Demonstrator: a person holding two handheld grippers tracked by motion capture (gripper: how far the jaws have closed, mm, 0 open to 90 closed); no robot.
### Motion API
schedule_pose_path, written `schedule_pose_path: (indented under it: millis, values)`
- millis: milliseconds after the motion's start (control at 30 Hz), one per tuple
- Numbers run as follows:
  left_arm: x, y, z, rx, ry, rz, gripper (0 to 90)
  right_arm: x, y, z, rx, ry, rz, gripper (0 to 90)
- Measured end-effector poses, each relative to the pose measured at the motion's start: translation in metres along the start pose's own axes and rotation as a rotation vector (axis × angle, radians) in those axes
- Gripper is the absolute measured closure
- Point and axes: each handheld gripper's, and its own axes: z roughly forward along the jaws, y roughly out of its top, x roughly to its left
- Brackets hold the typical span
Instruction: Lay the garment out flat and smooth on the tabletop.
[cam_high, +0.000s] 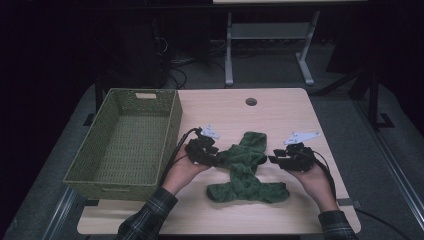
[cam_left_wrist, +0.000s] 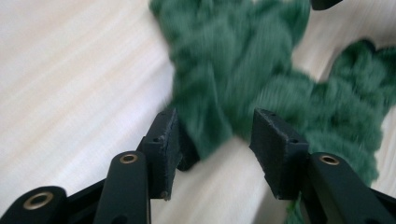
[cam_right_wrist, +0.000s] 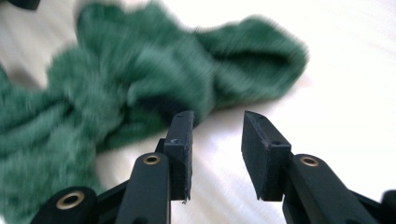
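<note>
A crumpled dark green towel lies on the light wooden table, a little right of the middle. My left gripper is at the towel's left edge, my right gripper at its right edge. In the left gripper view the jaws of the left gripper stand apart, and a loose fold of the towel hangs into the gap without being pinched. In the right gripper view the right gripper is open with bare table between its pads. The towel lies just beyond its left pad.
A green woven basket stands on the table's left side, close to my left hand. A round cable hole sits near the table's far edge. Beyond the table stand a desk's metal legs on a dark floor.
</note>
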Motion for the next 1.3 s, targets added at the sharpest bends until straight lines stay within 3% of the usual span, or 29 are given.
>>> schedule_pose_path:
  millis: [67,167,300,400,600,767,900,1033,1133,1200,1300]
  values:
    - [0.004,0.010,0.000,-0.022,0.007,-0.001,52.7,-0.004,0.006,0.000,-0.001,-0.014,0.000,63.3]
    - [0.010,0.027,0.009,-0.022,0.006,0.009,55.2,-0.014,0.014,0.003,-0.022,-0.003,0.044,63.1]
    - [0.016,0.046,0.029,-0.020,-0.010,0.016,56.7,-0.025,0.021,0.017,-0.044,-0.009,0.106,62.5]
    - [0.019,0.056,0.052,-0.008,-0.027,0.020,57.0,-0.030,0.024,0.030,-0.022,-0.012,0.144,61.7]
    - [0.024,0.058,0.081,0.004,-0.054,-0.032,58.3,-0.033,0.024,0.052,0.039,-0.016,0.158,57.5]
    - [0.019,0.056,0.092,0.041,-0.059,-0.010,58.4,-0.030,0.017,0.063,0.096,-0.032,0.151,53.7]
    - [0.018,0.055,0.097,0.082,-0.052,0.016,59.3,-0.027,0.012,0.067,0.117,-0.062,0.118,53.4]
    - [0.016,0.052,0.105,0.101,-0.054,0.014,63.3,-0.026,0.008,0.066,0.100,-0.064,0.118,56.7]
    - [0.015,0.050,0.106,0.121,-0.046,0.031,72.5,-0.024,0.007,0.065,0.101,-0.072,0.112,62.7]
    - [0.014,0.049,0.105,0.129,-0.037,0.044,79.6,-0.023,0.007,0.064,0.107,-0.069,0.119,69.5]
    - [0.016,0.049,0.098,0.108,-0.028,0.040,82.3,-0.022,0.007,0.064,0.111,-0.052,0.116,80.1]
